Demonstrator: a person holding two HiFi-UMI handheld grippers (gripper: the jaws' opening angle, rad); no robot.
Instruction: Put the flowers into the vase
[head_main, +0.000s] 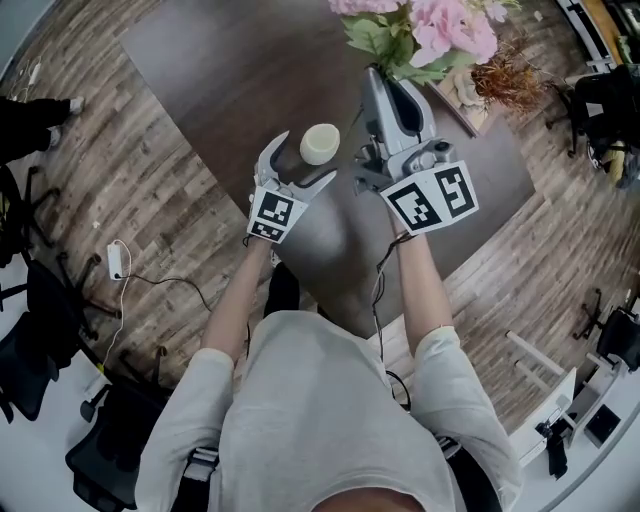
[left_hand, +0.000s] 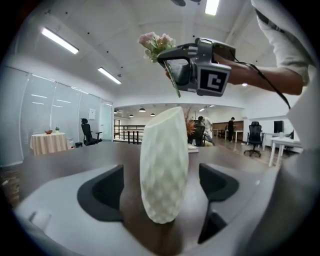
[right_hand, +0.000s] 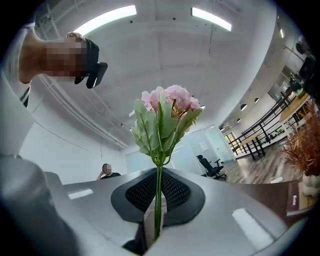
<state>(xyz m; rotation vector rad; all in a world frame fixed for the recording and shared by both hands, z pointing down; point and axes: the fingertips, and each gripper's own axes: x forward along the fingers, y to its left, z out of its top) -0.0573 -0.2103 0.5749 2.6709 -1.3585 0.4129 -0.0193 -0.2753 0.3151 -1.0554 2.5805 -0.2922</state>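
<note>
A cream, textured vase (head_main: 319, 143) (left_hand: 164, 170) stands upright on the dark table (head_main: 230, 70). My left gripper (head_main: 298, 167) (left_hand: 162, 187) is open around it, and a gap shows between the vase and each dark pad (left_hand: 102, 192). My right gripper (head_main: 375, 80) (right_hand: 155, 225) is shut on the thin green stem (right_hand: 158, 200) of a bunch of pink flowers (head_main: 440, 25) (right_hand: 167, 112). In the left gripper view, the right gripper (left_hand: 195, 65) holds the flowers (left_hand: 156, 42) above the vase, a little beyond it. The stem's lower end is hidden between the jaws.
A dried red-brown arrangement (head_main: 510, 70) and a small box (head_main: 465, 95) sit at the table's far right corner. Office chairs (head_main: 610, 110) stand around on the wood floor. A white cable (head_main: 118, 262) lies on the floor to my left.
</note>
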